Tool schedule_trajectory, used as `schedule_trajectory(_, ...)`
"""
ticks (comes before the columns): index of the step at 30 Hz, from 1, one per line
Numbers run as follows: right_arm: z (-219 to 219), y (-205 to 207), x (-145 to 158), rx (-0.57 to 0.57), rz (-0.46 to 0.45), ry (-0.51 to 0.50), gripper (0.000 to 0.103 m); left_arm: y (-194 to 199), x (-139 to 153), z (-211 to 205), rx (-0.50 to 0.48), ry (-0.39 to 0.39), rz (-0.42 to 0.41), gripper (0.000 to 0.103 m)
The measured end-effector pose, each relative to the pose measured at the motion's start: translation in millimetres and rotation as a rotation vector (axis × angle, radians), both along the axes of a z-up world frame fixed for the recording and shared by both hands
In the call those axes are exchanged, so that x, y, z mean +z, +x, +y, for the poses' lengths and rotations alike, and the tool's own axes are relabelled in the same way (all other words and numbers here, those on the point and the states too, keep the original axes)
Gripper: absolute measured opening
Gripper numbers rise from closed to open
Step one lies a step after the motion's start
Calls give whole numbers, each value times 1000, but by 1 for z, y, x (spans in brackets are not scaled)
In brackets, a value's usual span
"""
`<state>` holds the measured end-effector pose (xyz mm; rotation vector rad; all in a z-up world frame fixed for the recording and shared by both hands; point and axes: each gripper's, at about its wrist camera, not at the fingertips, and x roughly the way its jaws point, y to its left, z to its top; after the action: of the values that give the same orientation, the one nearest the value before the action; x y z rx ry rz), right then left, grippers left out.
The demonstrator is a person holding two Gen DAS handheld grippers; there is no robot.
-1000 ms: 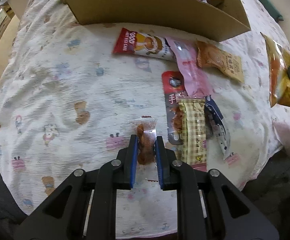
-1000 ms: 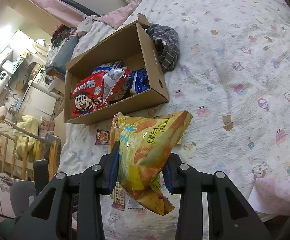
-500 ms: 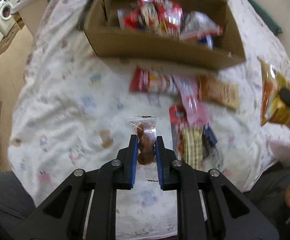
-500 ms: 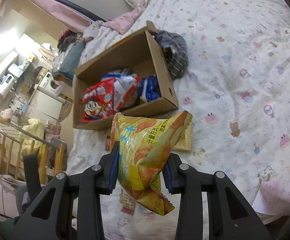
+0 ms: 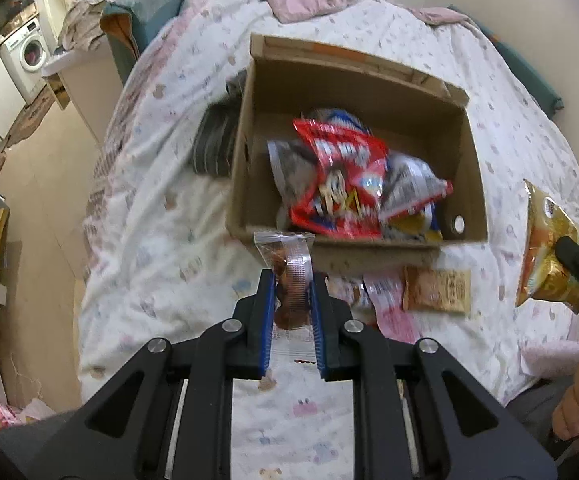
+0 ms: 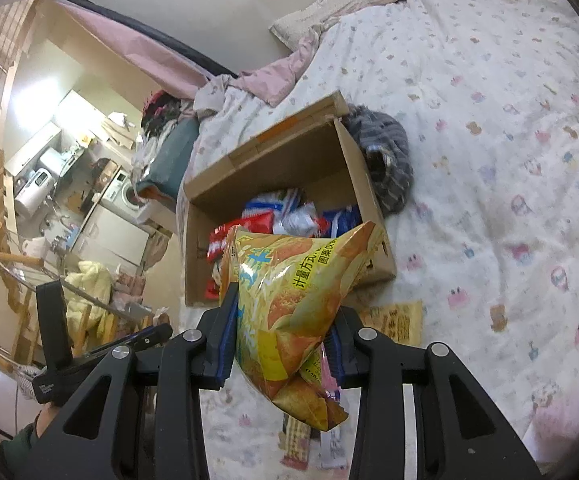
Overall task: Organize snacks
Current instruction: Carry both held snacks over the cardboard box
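1. Left gripper (image 5: 291, 304) was clamped on a small clear packet (image 5: 289, 276) with a brown snack inside, held in the air just in front of the cardboard box's (image 5: 249, 184) near wall.
2. Right gripper (image 6: 279, 332) was clamped on a big yellow chip bag (image 6: 289, 304), also in the air, near side of the box (image 6: 365, 188).
3. Loose on the patterned bedsheet (image 5: 161, 240) between grippers and box: an orange-brown packet (image 5: 435, 290) and a pink packet (image 5: 389, 304).
4. Box sat open on the bed, holding a red bag (image 5: 341, 184) on top of silver and blue packs.
5. Grey striped cloth (image 6: 389, 164) lay touching the box's far side.
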<state>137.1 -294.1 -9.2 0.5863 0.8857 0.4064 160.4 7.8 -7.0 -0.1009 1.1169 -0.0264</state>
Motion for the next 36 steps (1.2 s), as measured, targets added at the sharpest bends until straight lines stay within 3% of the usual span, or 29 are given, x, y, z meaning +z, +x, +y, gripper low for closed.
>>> schedule_trajectory(10, 1, 44, 17, -31, -28, -33, 39, 40, 13, 17, 22, -26, -47, 14)
schedule_trajectory(17, 18, 85, 11, 0, -5, -71, 39, 68, 13, 17, 19, -27, -62, 14)
schedule_trajectory(26, 53, 137, -22, 54, 45, -154, 39, 112, -18, -10, -42, 8, -23, 14)
schedule_trajectory(28, 58, 146, -33, 65, 68, -161, 39, 119, -31, -11, -37, 56, -8, 14)
schedule_trajectory(36, 64, 155, -50, 82, 78, -173, 39, 122, -55, -9, -18, 98, 40, 16)
